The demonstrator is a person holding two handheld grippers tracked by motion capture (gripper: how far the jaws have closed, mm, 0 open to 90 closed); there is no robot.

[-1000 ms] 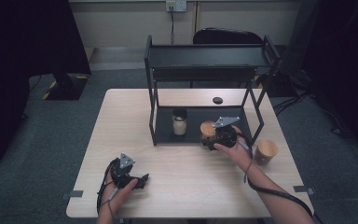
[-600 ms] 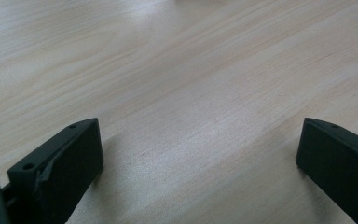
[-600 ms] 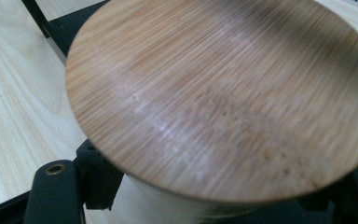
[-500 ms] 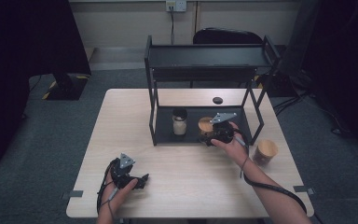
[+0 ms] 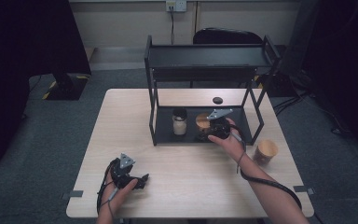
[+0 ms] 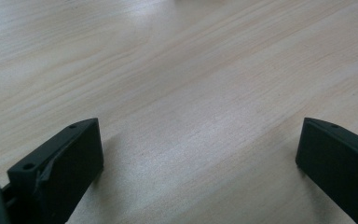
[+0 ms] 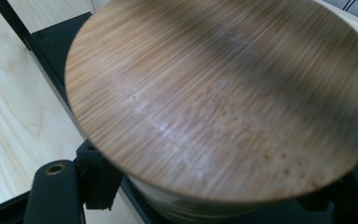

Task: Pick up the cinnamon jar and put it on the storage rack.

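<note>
While the right gripper (image 5: 204,132) pinches the wooden-lidded jar (image 7: 223,102) (inside the black rack (image 5: 163,126)) – left gripper (image 6: 200,154) spread wide over table (image 6: 191,70)

From above, the pale table (image 5: 186,186) is evenly lit while the room's left and right sides sink into darkness — soft, slightly grainy. The right gripper view is streaked with blur across the wooden lid (image 7: 219,102); the left gripper view is sharp, with faint shadows.
</note>
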